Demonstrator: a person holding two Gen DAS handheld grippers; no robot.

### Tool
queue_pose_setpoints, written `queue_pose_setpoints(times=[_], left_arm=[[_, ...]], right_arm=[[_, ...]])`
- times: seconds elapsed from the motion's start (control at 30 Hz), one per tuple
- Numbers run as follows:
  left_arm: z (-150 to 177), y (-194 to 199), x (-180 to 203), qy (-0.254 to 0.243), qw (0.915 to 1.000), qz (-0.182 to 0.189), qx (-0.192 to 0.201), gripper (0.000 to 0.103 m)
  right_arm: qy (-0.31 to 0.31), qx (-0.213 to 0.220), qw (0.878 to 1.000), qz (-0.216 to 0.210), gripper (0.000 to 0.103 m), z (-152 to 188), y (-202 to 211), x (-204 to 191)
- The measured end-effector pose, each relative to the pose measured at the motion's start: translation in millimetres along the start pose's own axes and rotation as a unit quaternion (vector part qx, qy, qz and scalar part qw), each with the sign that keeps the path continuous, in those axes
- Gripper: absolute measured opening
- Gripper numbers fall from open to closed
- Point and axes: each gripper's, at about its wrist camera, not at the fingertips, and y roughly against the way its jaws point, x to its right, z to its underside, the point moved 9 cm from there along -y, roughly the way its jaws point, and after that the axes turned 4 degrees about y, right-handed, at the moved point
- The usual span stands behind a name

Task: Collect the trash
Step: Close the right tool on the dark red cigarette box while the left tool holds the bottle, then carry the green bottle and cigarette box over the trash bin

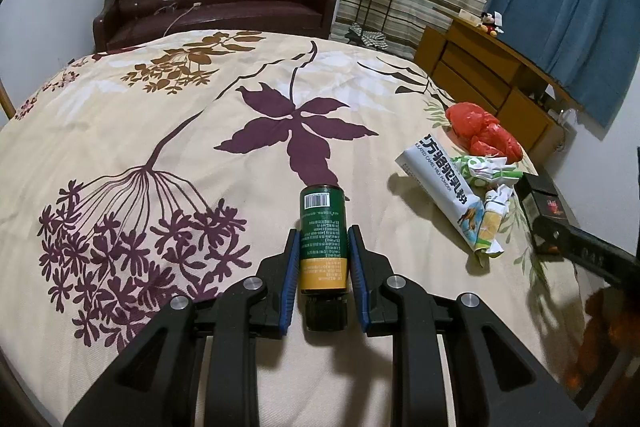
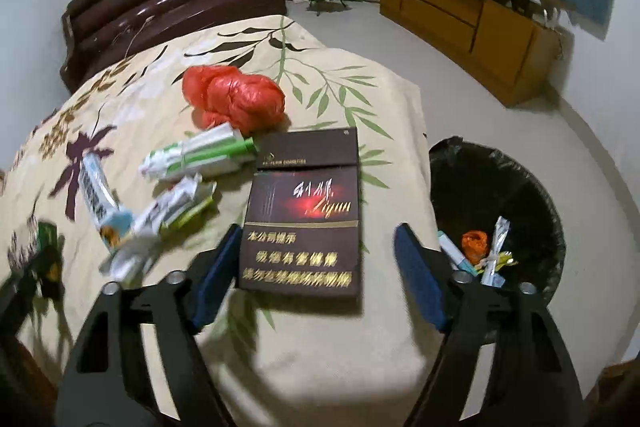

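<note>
Left hand-held gripper (image 1: 323, 259) has its blue pads clamped on a small green bottle (image 1: 323, 235), which points out over the middle of the bed (image 1: 160, 131), with wide open quilt ahead and to its left. Right hand-held gripper (image 2: 316, 279) is spread wide, the dark cigarette box (image 2: 304, 211) lying flat between its fingers, close to the bed's right edge. Just past that edge stands the black-lined bin (image 2: 532, 187), wrappers already inside. A red plastic bag (image 2: 236, 99) and crumpled packets (image 2: 192, 159) crowd the quilt left of and beyond the box.
</note>
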Motion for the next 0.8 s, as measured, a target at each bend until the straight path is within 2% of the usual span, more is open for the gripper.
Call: queue_pose_setpoints(times=[0.07,0.5,0.8], left_arm=[[0,-1,0,-0.002,1.0000,-0.003,0.001,0.025],[-5,3,5,-0.011,0.9997,-0.016,0.018,0.025],[-9,15,46,-0.028,0.9990,0.010,0.034,0.025]], right_arm=[[0.018,0.008,1.000,0.008,0.056,3,4,1],[0.031,0.034,0.999,-0.002,0.055,7,15,9],[0.020,0.062,0.998,0.024,0.055,9,35,52]])
